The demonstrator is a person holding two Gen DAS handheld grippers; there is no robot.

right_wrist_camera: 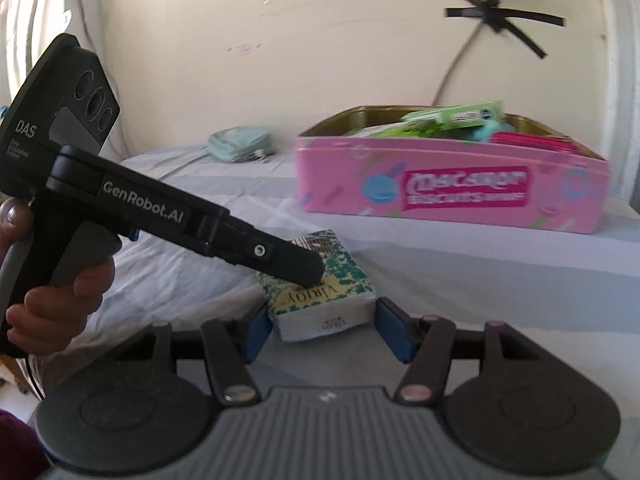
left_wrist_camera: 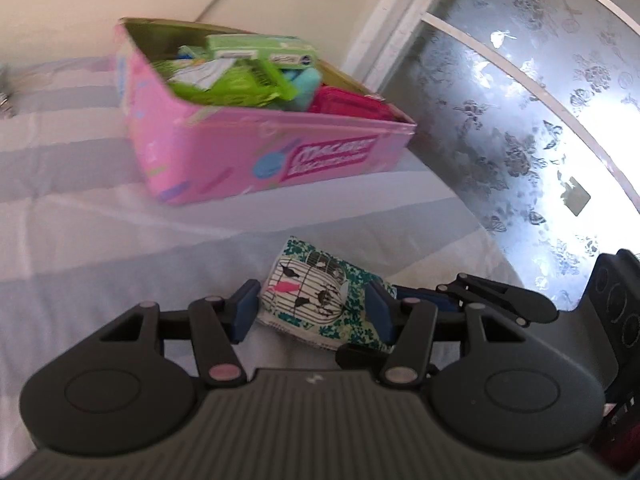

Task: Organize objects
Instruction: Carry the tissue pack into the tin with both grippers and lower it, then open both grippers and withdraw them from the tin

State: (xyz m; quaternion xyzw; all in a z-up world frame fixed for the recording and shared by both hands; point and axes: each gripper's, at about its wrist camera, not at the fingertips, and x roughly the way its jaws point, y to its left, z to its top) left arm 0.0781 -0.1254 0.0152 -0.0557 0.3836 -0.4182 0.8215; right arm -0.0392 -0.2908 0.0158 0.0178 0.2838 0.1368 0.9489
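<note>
Both grippers pinch tissue pack (left_wrist_camera: 320, 300), left gripper (left_wrist_camera: 310, 308) across its sides, right gripper (right_wrist_camera: 322, 330) at its near end: light, soft, squashy, so grip gently

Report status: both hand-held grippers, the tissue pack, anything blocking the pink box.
Both hand-held grippers, left and right, clamped on the tissue pack. Pack between them over the bed sheet. Pink box ahead, already full; path open.

a striped bed sheet (right_wrist_camera: 480, 264) carries a pink box (right_wrist_camera: 452, 196); a tissue pack (right_wrist_camera: 320, 304); a mint pouch (right_wrist_camera: 238, 144)
</note>
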